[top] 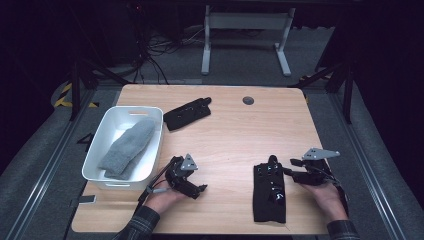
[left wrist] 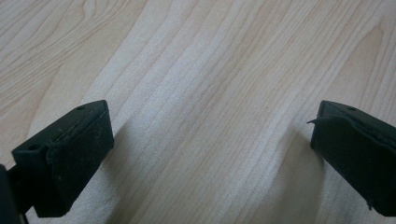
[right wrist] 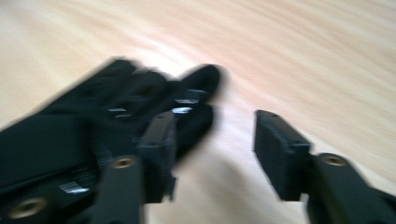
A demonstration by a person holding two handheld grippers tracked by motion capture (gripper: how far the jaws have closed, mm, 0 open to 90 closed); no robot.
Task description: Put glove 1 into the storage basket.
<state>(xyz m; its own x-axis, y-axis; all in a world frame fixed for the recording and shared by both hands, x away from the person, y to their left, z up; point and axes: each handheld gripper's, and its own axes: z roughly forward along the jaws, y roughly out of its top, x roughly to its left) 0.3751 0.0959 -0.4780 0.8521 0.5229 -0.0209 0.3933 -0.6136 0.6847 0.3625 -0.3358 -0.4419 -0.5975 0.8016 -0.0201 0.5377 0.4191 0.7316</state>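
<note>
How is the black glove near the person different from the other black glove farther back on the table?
The near black glove lies lengthwise, fingers pointing away from the person, just beside the right gripper; the far black glove lies slanted next to the white bin, away from both grippers. The near one looks larger in the high view, perhaps only because it is closer. Both are black, lie flat on the wooden table, and neither is held.

blur: black glove [right wrist: 107, 121] smeared in right gripper view | cut off: glove's cuff at left edge | unclear: glove's small markings [top: 270, 182]
</note>
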